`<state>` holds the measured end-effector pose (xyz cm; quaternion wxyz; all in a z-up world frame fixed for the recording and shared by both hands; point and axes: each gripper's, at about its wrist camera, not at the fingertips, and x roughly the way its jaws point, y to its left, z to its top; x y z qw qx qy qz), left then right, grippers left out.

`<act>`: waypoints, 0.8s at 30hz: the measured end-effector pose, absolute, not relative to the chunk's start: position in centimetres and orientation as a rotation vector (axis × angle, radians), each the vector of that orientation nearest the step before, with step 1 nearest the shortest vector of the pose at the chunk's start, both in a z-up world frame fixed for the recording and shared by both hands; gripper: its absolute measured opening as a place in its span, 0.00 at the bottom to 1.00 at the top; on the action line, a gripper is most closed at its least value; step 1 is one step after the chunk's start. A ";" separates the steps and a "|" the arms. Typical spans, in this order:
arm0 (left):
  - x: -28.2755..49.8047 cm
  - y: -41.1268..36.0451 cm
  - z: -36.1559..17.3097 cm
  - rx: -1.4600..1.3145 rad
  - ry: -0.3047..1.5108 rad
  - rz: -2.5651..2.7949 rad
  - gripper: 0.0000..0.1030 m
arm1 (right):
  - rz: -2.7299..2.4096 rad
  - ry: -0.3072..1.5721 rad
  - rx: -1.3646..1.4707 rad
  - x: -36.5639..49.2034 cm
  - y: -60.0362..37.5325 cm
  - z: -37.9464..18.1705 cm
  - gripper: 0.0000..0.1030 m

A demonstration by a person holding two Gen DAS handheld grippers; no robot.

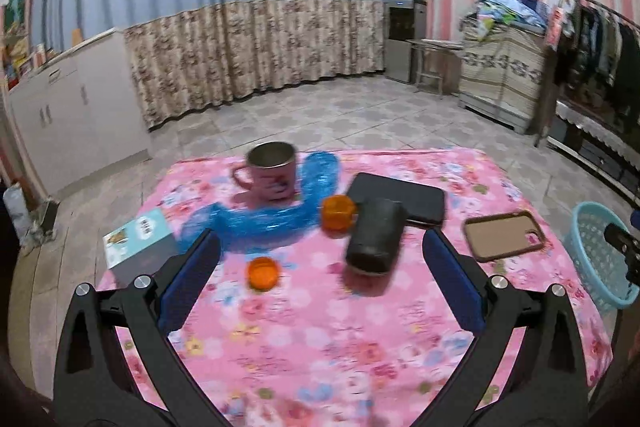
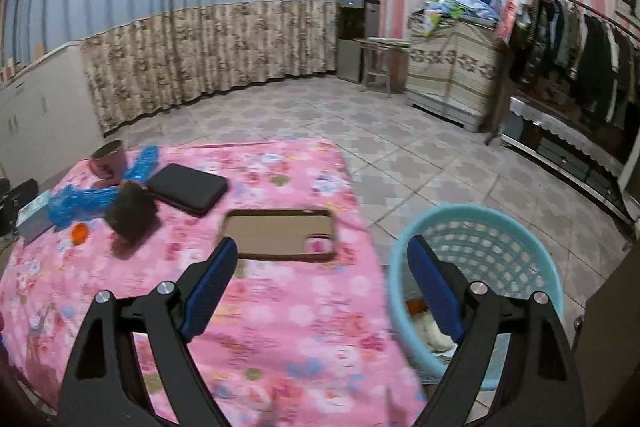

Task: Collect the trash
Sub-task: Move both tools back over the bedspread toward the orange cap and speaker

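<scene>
Both empty: left hand-held gripper (image 1: pixel 320 259) wide, right hand-held gripper (image 2: pixel 322 267) wide. Blue wrapper (image 1: pixel 276 215) just ahead-left of left one; looks light, crinkly, slippery; pinch bunched middle. Basket (image 2: pixel 520 227) under right.

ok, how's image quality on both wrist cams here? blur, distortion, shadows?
Left wrist view: motion blur smears the mug and black cylinder; its tool stays sharper.
Right wrist view: tablecloth print blurs near the lens; phone case is soft.
Both views: strong fisheye bends the curtains; dark soft shadows beside objects.
</scene>
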<state>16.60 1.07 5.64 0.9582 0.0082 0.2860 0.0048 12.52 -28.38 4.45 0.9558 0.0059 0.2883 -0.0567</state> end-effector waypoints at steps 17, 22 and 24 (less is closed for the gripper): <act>18.7 7.9 5.3 0.054 0.554 0.158 0.95 | -0.009 0.563 -0.006 15.8 -21.0 5.7 0.91; 19.6 8.8 3.9 0.036 0.561 0.152 0.95 | -0.020 0.586 -0.007 17.0 -20.5 4.2 0.91; 20.1 9.4 3.1 0.004 0.584 0.147 0.95 | -0.035 0.597 -0.014 17.7 -20.5 3.7 0.91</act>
